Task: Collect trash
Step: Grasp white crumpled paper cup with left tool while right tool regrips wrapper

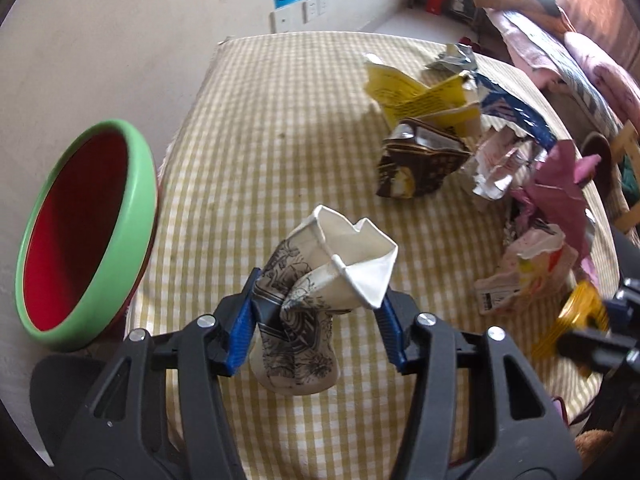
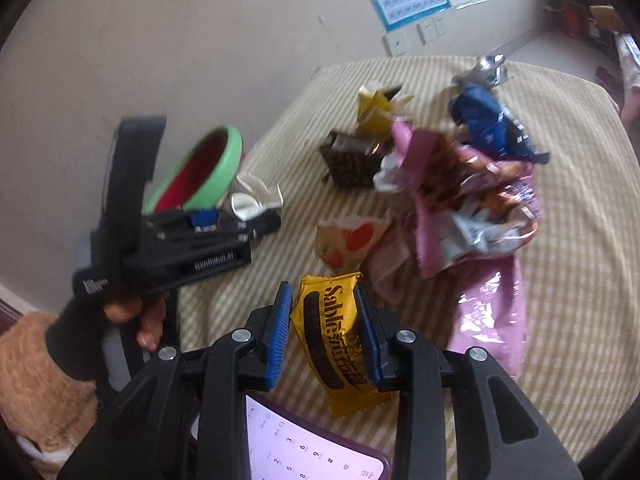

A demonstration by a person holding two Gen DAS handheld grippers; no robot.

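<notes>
A crushed paper cup (image 1: 316, 280) with black floral print stands on the yellow checked tablecloth (image 1: 280, 120), and my left gripper (image 1: 320, 300) is shut on it, blue pads pressing both sides. In the right wrist view the same cup (image 2: 252, 200) shows at that gripper's tips, beside a green-rimmed red bin (image 2: 218, 164). My right gripper (image 2: 322, 292) is shut on a yellow snack wrapper (image 2: 332, 340), held just above the cloth. The bin (image 1: 140, 184) sits at the table's left edge, left of the cup.
Loose trash lies at the right of the table: a yellow leaflet (image 1: 420, 96), a brown wrapper (image 1: 420, 168), a blue wrapper (image 1: 516, 112), a pink bag (image 2: 492, 312) and a torn fruit-print packet (image 2: 348, 240). A phone (image 2: 304, 452) lies under my right gripper. A hand (image 2: 136, 316) holds the left gripper.
</notes>
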